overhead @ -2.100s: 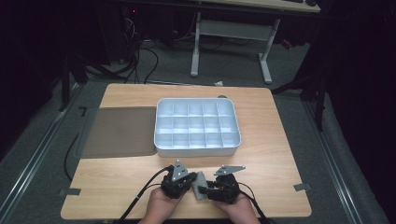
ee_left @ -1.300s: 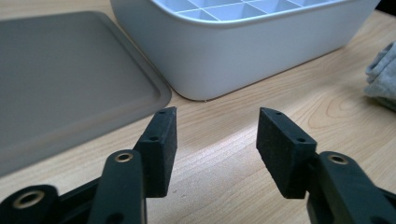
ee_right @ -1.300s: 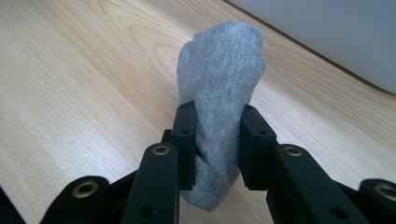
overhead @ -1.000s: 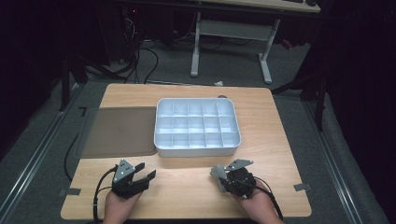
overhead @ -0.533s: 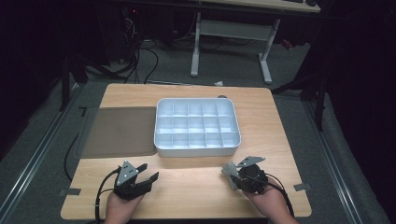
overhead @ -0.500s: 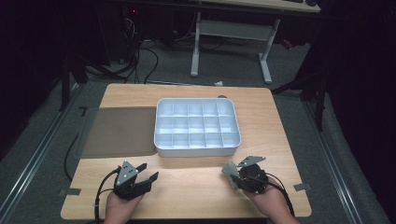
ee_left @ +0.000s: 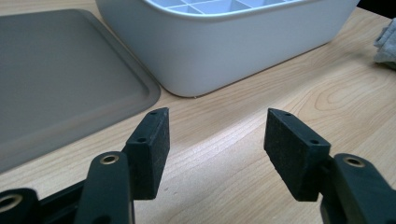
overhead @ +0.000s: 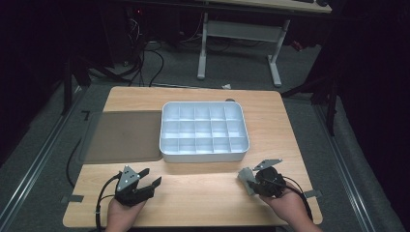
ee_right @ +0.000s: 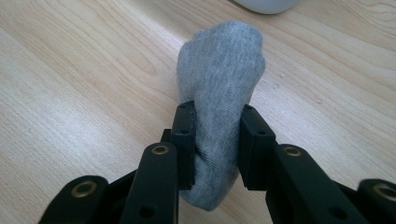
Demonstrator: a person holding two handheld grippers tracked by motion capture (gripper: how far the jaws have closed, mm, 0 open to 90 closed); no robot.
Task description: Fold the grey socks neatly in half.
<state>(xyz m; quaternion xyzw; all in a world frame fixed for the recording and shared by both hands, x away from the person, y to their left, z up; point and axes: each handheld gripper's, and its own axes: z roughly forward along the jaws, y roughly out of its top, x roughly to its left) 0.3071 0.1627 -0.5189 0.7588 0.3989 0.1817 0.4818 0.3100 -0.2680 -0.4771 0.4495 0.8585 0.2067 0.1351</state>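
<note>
A folded grey cloth [ee_right: 219, 60] is pinched upright between the jaws of my right gripper [ee_right: 217, 126], just above the wooden table. From above, the right gripper [overhead: 252, 181] sits at the table's front right with the cloth [overhead: 245, 179] sticking out to its left. My left gripper [overhead: 151, 177] rests at the front left, its jaws wide apart and empty. In the left gripper view, that gripper [ee_left: 217, 135] points at bare wood in front of the white compartment tray [ee_left: 233, 46], and the cloth [ee_left: 385, 44] shows at the far right edge.
The white compartment tray [overhead: 203, 155] stands mid-table with several empty cells. A flat grey lid [overhead: 123, 135] lies against its left side. Bare wood [overhead: 198, 186] stretches between the two grippers. The table's front edge is just behind both hands.
Both grippers started together at the front centre and have moved apart. The right one has kept sliding right with the cloth in its jaws. The left one has held still lately.
</note>
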